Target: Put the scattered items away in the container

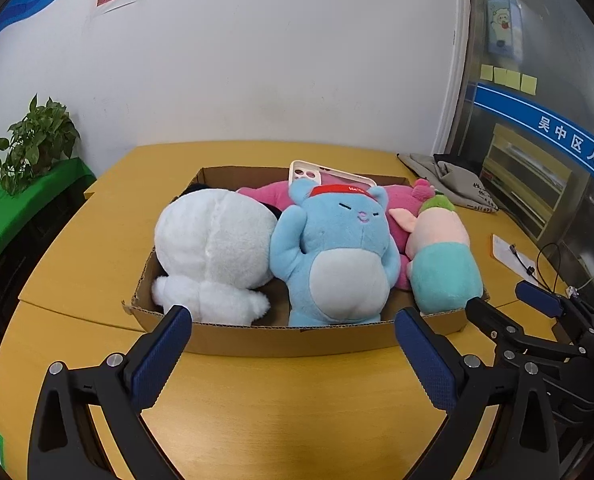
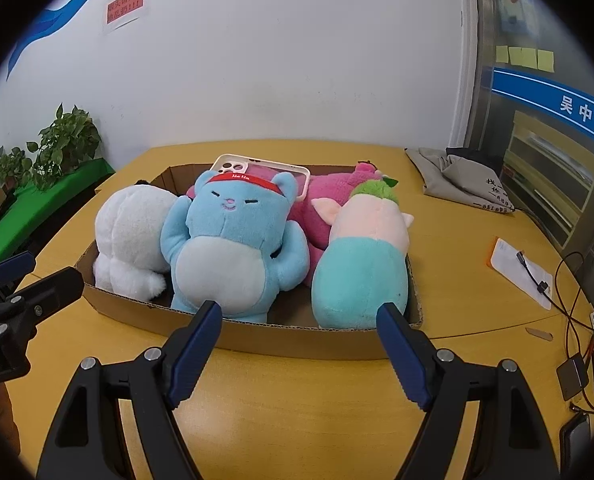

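Observation:
A shallow cardboard box (image 1: 289, 338) (image 2: 297, 342) sits on the yellow table. It holds a white plush (image 1: 213, 248) (image 2: 131, 236), a blue bear plush with a red headband (image 1: 337, 252) (image 2: 233, 240), a pink plush (image 1: 397, 208) (image 2: 329, 196), a pink-and-teal plush (image 1: 441, 260) (image 2: 361, 264) and a white phone case (image 1: 329, 178) (image 2: 265, 168) leaning at the back. My left gripper (image 1: 293, 320) (image 2: 29, 270) is open and empty just before the box's front wall. My right gripper (image 2: 299, 314) (image 1: 501, 298) is open and empty, beside it on the right.
A grey cloth bag (image 1: 449, 180) (image 2: 461, 178) lies at the far right of the table. A white card with a cable (image 2: 521, 272) (image 1: 513, 256) and several wires and small devices (image 2: 581, 364) lie at the right edge. Potted plants (image 1: 37, 140) stand off the table on the left.

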### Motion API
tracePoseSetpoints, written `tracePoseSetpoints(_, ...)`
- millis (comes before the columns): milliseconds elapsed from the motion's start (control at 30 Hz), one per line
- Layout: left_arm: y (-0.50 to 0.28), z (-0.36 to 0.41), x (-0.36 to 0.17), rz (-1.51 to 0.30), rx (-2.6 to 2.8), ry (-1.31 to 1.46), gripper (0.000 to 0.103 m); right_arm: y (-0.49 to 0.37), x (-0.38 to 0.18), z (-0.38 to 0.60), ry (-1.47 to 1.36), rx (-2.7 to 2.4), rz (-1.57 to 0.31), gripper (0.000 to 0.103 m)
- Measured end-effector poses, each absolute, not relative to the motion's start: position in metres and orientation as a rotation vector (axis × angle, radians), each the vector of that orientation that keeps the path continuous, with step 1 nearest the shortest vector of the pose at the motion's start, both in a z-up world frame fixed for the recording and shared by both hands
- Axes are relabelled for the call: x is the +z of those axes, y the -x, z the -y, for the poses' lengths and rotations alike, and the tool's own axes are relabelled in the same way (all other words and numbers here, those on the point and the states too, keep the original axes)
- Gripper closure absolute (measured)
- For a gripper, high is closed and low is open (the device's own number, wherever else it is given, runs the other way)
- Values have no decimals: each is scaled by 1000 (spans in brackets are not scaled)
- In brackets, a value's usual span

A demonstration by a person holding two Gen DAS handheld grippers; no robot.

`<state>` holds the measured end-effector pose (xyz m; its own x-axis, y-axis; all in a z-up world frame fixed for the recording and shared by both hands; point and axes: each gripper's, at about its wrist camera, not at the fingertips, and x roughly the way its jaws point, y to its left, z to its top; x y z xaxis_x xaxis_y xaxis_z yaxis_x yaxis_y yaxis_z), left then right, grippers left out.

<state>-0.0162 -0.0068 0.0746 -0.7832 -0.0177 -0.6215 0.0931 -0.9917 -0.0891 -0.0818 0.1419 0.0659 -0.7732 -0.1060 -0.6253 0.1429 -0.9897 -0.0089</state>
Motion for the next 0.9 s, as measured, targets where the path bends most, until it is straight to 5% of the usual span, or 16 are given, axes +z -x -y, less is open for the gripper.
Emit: tracePoseSetpoints(900,20,-10,65,-124,-2893,-1067,0,85,52,-154,-1048,-2839,-70,23)
